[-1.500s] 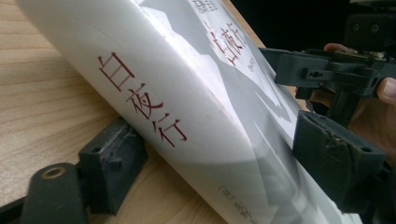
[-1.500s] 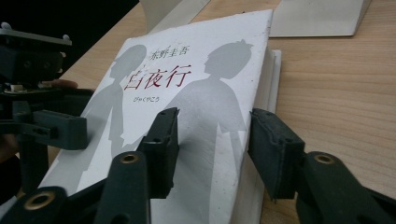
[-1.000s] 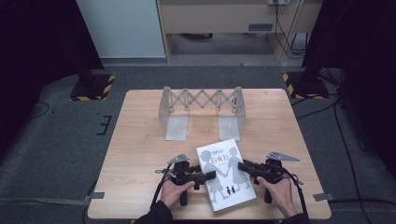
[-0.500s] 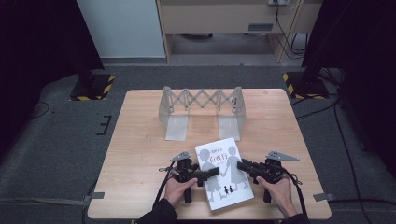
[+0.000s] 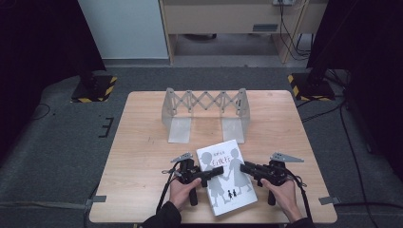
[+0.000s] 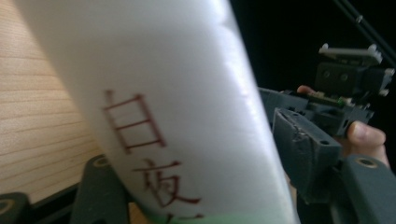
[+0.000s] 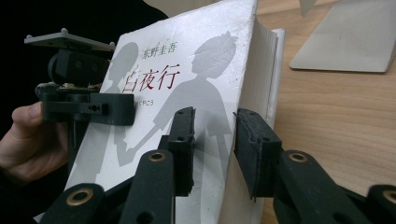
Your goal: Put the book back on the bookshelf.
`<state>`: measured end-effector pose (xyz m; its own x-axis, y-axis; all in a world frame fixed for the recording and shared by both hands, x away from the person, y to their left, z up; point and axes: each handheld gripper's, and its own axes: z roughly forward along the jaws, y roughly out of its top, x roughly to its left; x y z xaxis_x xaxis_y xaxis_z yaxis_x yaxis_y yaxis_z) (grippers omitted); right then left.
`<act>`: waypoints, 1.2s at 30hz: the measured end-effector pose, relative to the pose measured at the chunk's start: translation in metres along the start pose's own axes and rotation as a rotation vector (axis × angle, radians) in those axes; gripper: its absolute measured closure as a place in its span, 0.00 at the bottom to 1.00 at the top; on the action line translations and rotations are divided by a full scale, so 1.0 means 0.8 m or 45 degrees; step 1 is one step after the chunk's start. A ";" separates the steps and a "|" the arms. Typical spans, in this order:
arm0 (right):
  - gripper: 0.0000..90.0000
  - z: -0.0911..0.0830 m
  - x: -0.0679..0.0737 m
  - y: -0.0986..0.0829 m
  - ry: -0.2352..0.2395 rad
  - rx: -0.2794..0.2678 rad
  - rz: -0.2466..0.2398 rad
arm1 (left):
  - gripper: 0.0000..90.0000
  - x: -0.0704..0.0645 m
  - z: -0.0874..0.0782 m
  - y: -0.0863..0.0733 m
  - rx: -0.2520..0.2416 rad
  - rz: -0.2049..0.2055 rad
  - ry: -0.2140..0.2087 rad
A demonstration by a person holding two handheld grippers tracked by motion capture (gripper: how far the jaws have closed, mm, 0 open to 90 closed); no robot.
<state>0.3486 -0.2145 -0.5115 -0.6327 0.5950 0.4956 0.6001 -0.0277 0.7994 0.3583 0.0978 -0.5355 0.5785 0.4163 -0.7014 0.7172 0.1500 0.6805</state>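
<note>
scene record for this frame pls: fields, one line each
object: white book, cover up, grey silhouettes, red title
left gripper: jaws around the book's left edge
right gripper: jaws straddling the book's right edge, gap visible, not clearly clamped
support: wooden table
behind book: expandable metal bookstand, empty, upright

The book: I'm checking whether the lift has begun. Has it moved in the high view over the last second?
Cannot tell. The book sits about as far below the rack as before, with both grippers at its sides; any shift is too slight to judge.
</note>
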 end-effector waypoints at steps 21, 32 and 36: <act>0.32 -0.043 -0.057 -0.002 -0.653 0.052 -0.094 | 0.59 -0.038 -0.049 0.046 -0.076 0.024 0.027; 0.25 -0.048 -0.074 -0.009 -0.814 0.185 -0.145 | 0.59 -0.058 -0.082 0.075 -0.094 0.175 0.157; 0.23 -0.047 -0.078 -0.011 -0.836 0.219 -0.159 | 0.59 -0.059 -0.097 0.085 -0.124 0.220 0.239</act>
<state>0.3647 -0.2816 -0.5364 -0.3072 0.9503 0.0512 0.6454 0.1686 0.7450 0.3495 0.1582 -0.4401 0.6005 0.6007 -0.5278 0.5680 0.1442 0.8103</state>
